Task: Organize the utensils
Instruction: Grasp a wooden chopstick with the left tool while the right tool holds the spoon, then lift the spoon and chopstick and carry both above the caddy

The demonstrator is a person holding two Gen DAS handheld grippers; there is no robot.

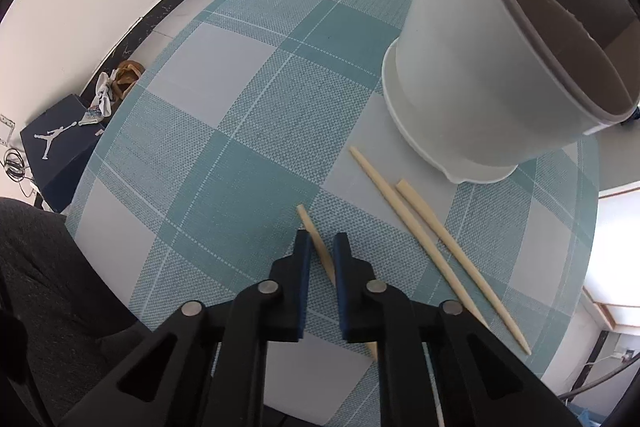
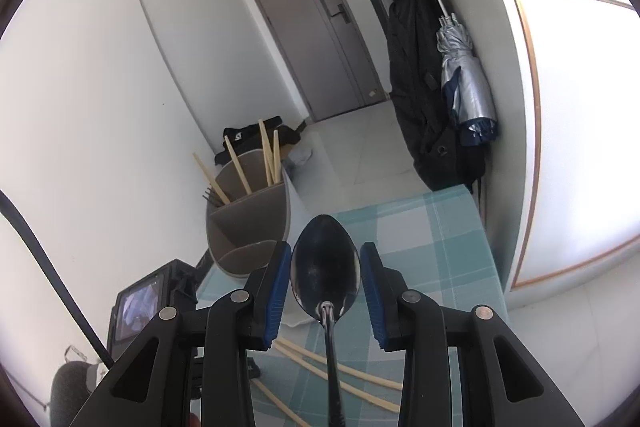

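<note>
My left gripper (image 1: 322, 237) points down at the teal checked cloth (image 1: 240, 87), its jaws shut on a pale chopstick (image 1: 307, 221) that runs slantwise between the pads. Two more chopsticks (image 1: 400, 215) lie side by side to its right, below the white utensil holder (image 1: 460, 67). In the right wrist view my right gripper (image 2: 326, 246) is shut on the bowl of a dark metal spoon (image 2: 325, 267), whose handle runs back toward the camera. The holder (image 2: 248, 227) stands ahead on the left, and several chopsticks (image 2: 266, 155) stick up from its far compartment.
A navy shoe box (image 1: 60, 143) and scattered bags lie on the floor beyond the table's left edge. A person's dark-clothed leg (image 1: 40, 287) is at the lower left. A grey door (image 2: 320, 39), a hanging black coat (image 2: 420, 87) and a folded umbrella (image 2: 464, 87) are past the table.
</note>
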